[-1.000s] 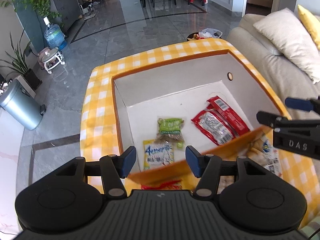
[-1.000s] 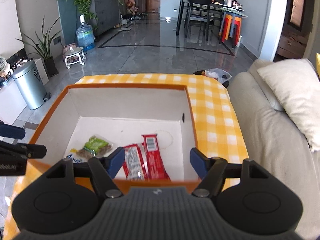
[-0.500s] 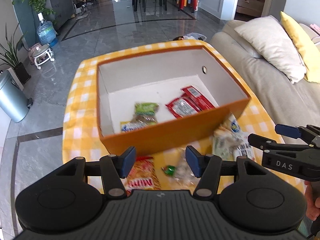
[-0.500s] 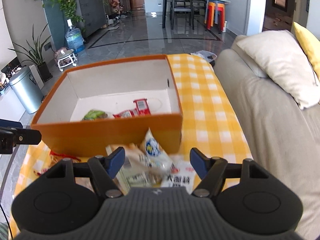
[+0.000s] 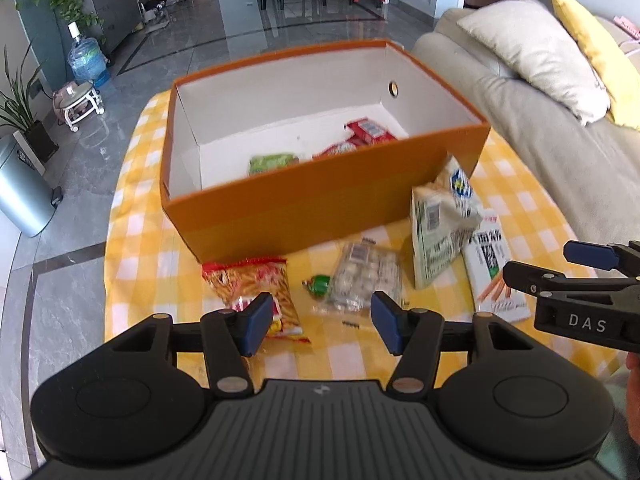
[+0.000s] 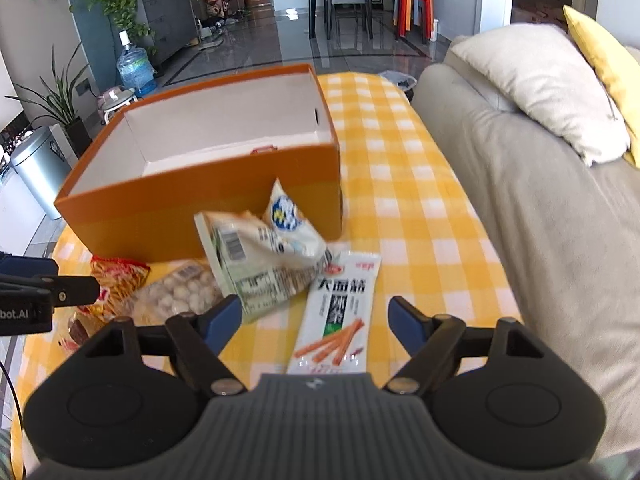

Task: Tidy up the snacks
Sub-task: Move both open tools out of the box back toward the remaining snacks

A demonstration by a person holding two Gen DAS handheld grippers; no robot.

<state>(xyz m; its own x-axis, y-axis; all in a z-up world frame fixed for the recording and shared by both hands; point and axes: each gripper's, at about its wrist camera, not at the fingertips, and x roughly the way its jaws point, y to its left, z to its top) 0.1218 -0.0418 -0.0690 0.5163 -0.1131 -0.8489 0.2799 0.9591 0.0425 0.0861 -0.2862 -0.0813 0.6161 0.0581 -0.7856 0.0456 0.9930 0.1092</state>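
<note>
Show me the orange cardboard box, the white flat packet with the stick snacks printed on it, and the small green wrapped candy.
Orange cardboard box (image 5: 304, 208), left wrist view, near outer wall.
White flat stick-snack packet (image 6: 340, 304), right wrist view, middle of its front.
Small green wrapped candy (image 5: 318, 284), left wrist view, its green wrapper.

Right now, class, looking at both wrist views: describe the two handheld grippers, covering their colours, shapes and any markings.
Both are matte black plastic. The left gripper and right gripper each have a ribbed central body, two round discs, angular linkage arms with silver rivets, and blue fingertip pads. Seen side-on, the right gripper reads "DAS" in white; the left shows partial lettering ending "bot.AI". No sleeves are visible.
</note>
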